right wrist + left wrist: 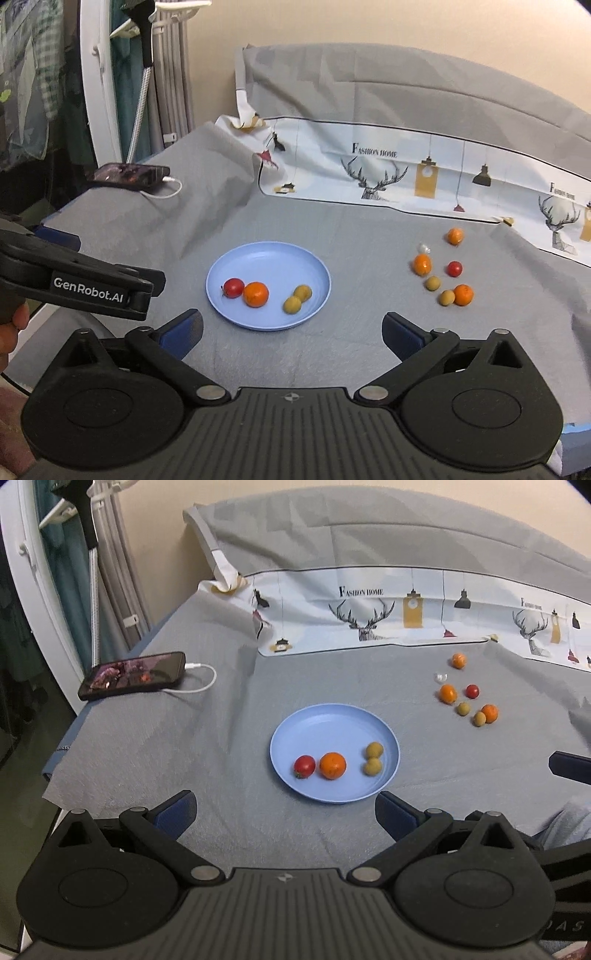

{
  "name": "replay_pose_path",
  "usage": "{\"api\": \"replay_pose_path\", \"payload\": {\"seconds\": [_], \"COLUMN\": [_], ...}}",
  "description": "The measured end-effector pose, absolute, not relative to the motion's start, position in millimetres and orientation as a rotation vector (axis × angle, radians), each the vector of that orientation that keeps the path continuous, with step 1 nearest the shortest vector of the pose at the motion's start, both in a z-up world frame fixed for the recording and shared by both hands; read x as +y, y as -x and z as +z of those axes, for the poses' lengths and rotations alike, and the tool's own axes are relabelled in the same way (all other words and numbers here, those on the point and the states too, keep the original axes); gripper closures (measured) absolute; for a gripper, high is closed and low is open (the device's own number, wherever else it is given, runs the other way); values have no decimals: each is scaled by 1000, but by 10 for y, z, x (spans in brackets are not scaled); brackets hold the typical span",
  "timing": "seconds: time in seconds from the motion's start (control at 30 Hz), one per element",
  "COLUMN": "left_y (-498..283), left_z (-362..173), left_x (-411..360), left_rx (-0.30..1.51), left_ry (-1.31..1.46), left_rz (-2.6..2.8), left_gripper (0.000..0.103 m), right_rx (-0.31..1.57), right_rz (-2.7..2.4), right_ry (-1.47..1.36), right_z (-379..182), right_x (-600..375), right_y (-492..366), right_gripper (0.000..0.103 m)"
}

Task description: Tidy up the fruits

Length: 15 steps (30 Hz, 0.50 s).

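Note:
A blue plate (325, 720) (273, 254) lies on the grey cloth. It holds a red tomato (304, 765) (233, 287), an orange (332, 765) (255, 294) and two green-brown fruits (373, 759) (297, 298). Several loose fruits (467, 698) (441, 273) lie to the plate's right: oranges, a red tomato, green-brown fruits. My left gripper (286, 810) is open and empty, near the plate's front edge. My right gripper (291, 332) is open and empty, just before the plate. The left gripper's body (74, 280) shows at left in the right wrist view.
A phone (133, 675) (127, 175) with a white charging cable lies at the far left of the cloth. A printed white cloth (406, 616) (424, 173) runs along the back. A small white scrap (440, 676) lies among the loose fruits. The surface's edge drops off at left.

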<state>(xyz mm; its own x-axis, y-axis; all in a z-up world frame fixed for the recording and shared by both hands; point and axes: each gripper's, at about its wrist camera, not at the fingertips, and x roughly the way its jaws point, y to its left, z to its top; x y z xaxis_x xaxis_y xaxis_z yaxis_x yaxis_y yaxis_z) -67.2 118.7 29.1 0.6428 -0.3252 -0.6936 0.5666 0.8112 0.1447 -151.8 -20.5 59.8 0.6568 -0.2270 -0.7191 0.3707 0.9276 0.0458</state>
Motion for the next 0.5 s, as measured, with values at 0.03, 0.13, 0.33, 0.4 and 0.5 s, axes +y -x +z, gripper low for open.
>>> {"api": "replay_pose_path", "payload": {"seconds": [0.03,0.13,0.33,0.4,0.5], "left_y": [690,731,737,743,734], "left_z": [300,315,330,335,335], "left_x": [1192,1229,1270,1277,1294], "left_rx": [702,697,700,696,690], "left_ry": [-370,-368,-362,-361,-360], "left_rz": [-523,-525,-530,-532,-535], "left_gripper": [0,0,0,0,0], "right_rx": [780,772,768,768,768], "right_rz": [-344,-347,-337,-338,-336], "right_ry": [-196,-196,-183,-180,-174], "right_z": [609,626,643,648,649], "right_x": [-199,-156,-100,-91,-79], "right_y": [1535,1547,1565,1559,1552], "right_gripper": [1,1,1,1,1]}}
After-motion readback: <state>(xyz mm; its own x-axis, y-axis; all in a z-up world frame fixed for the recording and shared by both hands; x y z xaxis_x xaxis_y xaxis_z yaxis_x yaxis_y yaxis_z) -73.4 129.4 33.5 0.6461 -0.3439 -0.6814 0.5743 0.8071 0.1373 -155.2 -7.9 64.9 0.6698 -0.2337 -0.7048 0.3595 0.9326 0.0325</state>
